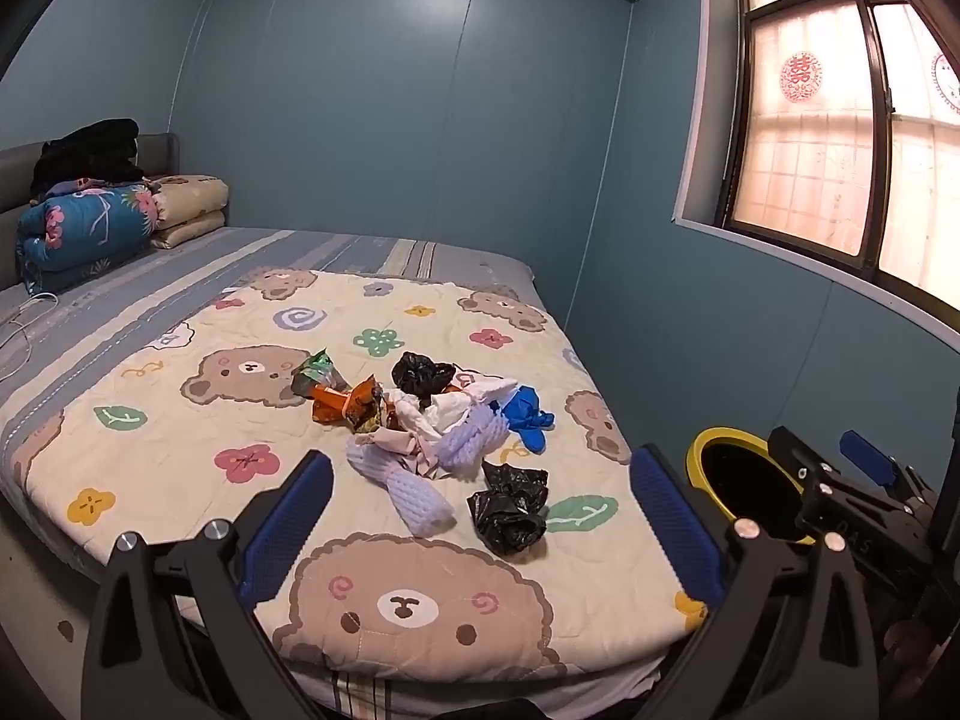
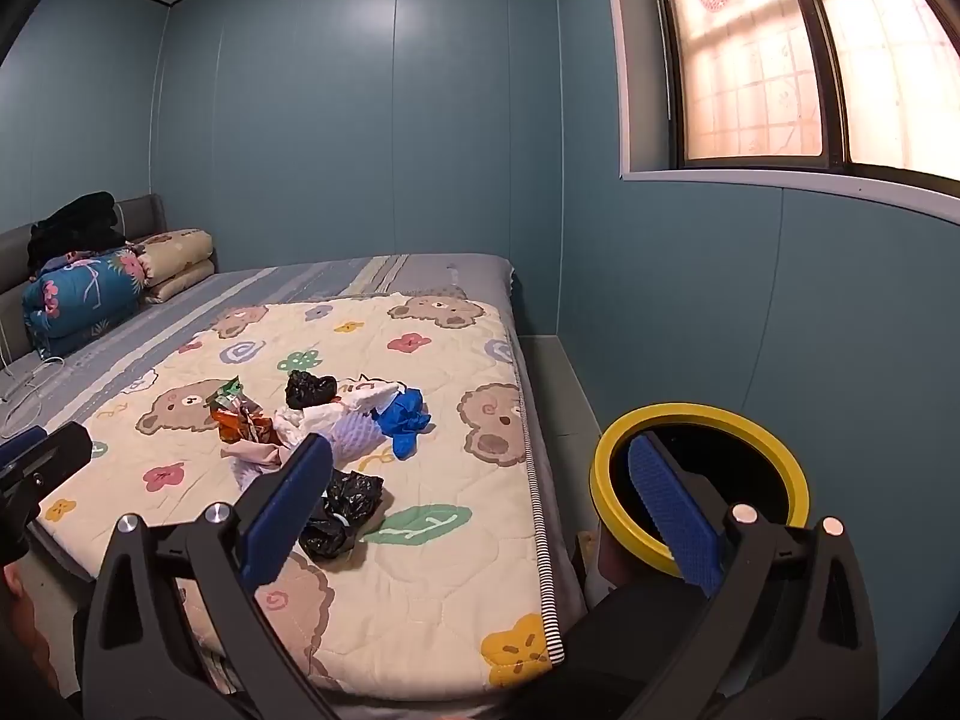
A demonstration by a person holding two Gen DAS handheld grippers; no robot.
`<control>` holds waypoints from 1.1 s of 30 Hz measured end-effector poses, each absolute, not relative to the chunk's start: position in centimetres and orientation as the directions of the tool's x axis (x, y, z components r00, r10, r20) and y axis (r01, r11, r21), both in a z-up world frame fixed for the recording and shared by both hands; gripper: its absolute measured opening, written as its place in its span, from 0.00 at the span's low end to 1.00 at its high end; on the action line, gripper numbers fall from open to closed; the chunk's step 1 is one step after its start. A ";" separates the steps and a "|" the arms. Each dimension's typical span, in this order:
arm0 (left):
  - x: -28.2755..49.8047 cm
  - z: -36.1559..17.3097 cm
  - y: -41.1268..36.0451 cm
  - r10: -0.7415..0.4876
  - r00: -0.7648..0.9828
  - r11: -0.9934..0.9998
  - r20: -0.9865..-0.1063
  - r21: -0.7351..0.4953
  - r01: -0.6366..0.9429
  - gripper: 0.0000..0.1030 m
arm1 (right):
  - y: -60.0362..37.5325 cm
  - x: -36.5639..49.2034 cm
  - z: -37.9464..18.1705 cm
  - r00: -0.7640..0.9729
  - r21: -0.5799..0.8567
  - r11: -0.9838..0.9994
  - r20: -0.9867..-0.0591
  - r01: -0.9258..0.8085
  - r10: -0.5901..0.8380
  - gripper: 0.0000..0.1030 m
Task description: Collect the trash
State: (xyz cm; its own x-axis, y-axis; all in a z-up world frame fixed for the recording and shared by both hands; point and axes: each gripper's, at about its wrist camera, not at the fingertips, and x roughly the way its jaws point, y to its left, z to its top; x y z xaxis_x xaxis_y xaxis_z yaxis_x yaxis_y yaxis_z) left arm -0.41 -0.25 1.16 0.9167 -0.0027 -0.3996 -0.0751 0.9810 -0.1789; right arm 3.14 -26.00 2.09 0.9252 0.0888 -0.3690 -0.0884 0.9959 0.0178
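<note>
A pile of trash lies on the bear-print quilt [image 1: 420, 606]: two crumpled black bags [image 1: 509, 507] [image 1: 422, 373], white foam netting [image 1: 414, 495], white tissue [image 1: 456, 408], a blue glove [image 1: 528, 417], orange [image 1: 345, 405] and green [image 1: 315, 369] wrappers. The same pile shows in the right wrist view, with the near black bag [image 2: 342, 513] and blue glove [image 2: 405, 420]. A black bin with a yellow rim [image 2: 699, 414] [image 1: 720, 438] stands right of the bed. My left gripper [image 1: 480, 528] is open and empty, above the near bag. My right gripper [image 2: 480, 516] is open and empty, over the bed's right edge.
Folded quilts [image 1: 90, 228] and dark clothes [image 1: 90, 150] are stacked at the headboard, far left. A white cable [image 1: 24, 324] lies on the striped sheet. A blue wall and a window [image 1: 840, 138] close off the right side. A narrow floor strip [image 2: 558, 384] runs beside the bed.
</note>
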 end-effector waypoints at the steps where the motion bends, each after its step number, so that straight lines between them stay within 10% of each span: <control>1: -0.4 1.2 -0.3 -0.002 0.917 0.981 -0.399 -0.178 -0.075 0.93 | -26.0 3.2 2.1 0.925 0.017 0.996 -0.369 -0.088 0.088 0.92; 33: -0.7 1.0 -0.6 -0.004 0.919 0.982 -0.394 -0.173 -0.070 0.93 | -26.1 3.4 2.2 0.924 0.019 0.996 -0.372 -0.086 0.087 0.92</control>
